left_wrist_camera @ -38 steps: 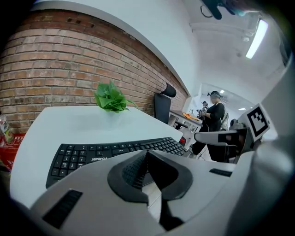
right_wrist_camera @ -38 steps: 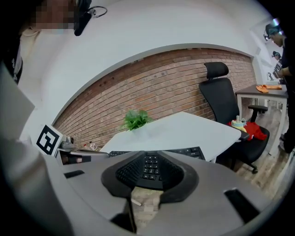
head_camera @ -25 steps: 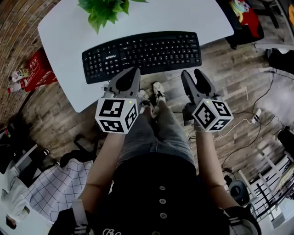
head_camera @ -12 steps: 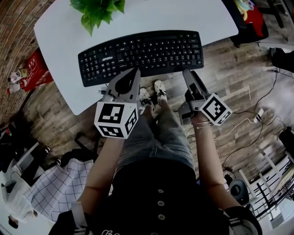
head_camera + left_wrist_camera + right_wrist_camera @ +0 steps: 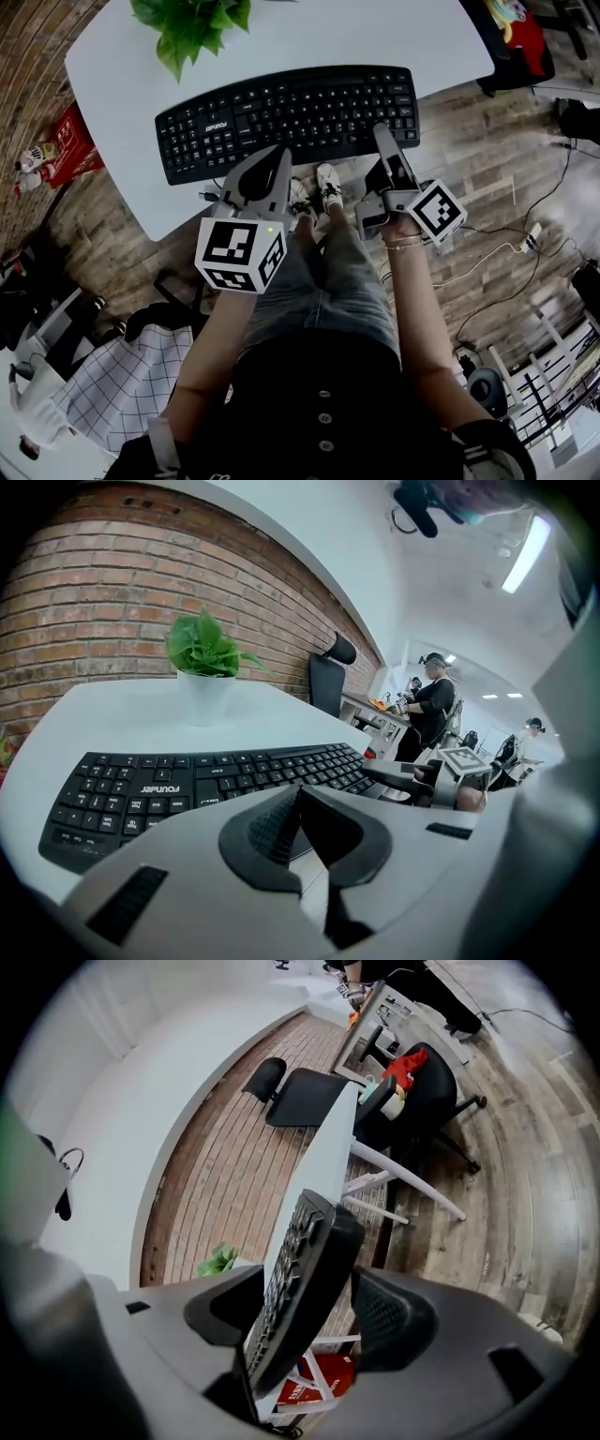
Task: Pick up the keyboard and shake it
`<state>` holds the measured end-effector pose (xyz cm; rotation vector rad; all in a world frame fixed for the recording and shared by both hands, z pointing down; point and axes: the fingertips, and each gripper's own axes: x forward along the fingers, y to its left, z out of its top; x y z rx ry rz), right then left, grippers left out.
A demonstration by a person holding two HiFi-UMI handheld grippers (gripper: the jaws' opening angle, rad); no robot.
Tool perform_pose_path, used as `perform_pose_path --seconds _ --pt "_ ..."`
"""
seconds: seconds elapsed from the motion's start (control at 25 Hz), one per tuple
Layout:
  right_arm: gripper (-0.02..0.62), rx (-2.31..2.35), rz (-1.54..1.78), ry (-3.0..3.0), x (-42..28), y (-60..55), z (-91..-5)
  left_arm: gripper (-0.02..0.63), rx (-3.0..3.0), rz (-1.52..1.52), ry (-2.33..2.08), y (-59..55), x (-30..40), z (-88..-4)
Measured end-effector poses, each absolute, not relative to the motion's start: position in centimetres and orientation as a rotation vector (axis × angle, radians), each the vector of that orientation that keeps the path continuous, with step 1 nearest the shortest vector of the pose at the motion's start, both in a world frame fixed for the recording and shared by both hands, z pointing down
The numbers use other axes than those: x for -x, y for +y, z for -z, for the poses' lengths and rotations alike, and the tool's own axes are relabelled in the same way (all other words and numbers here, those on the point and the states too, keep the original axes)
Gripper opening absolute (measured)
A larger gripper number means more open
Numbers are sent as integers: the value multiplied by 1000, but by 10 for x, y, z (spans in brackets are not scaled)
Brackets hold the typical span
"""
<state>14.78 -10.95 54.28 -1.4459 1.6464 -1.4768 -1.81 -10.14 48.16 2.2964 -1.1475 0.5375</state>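
Astride the keyboard (image 5: 291, 117) edge, right gripper (image 5: 309, 1288) jaws just opened wide (left gripper (image 5: 298, 794) shut).

The black plastic keyboard (image 5: 286, 117) looks matt and lies on a smooth white table top (image 5: 112, 84). On the far side is a rough red brick wall (image 5: 84, 621). The wooden plank floor (image 5: 469, 187) shows grain.
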Motion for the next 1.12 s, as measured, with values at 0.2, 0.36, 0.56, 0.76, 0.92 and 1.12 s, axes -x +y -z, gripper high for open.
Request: perform_pose_path --seconds 0.2,0.36,0.56,0.76,0.92,1.12 --pt "264 1431 1502 1619 -147 -119 -552 15 -2285 -535 -1147 -101 16 -484" --pt "247 1366 1475 1591 -145 -127 -551 15 -2276 -528 -1149 -101 15 -485" --pt "198 1320 1410 1609 -144 -132 -547 15 -2276 -529 -1149 -102 16 -485" --pt "183 1374 1387 1656 -145 -130 -544 15 -2264 -534 -1148 -101 18 -488" --pt "156 1375 1389 1681 -143 -125 -538 15 -2272 -517 -1130 -99 17 -488" --pt "140 1347 1398 1639 -139 -107 -532 15 -2270 -459 -1049 -87 11 -485"
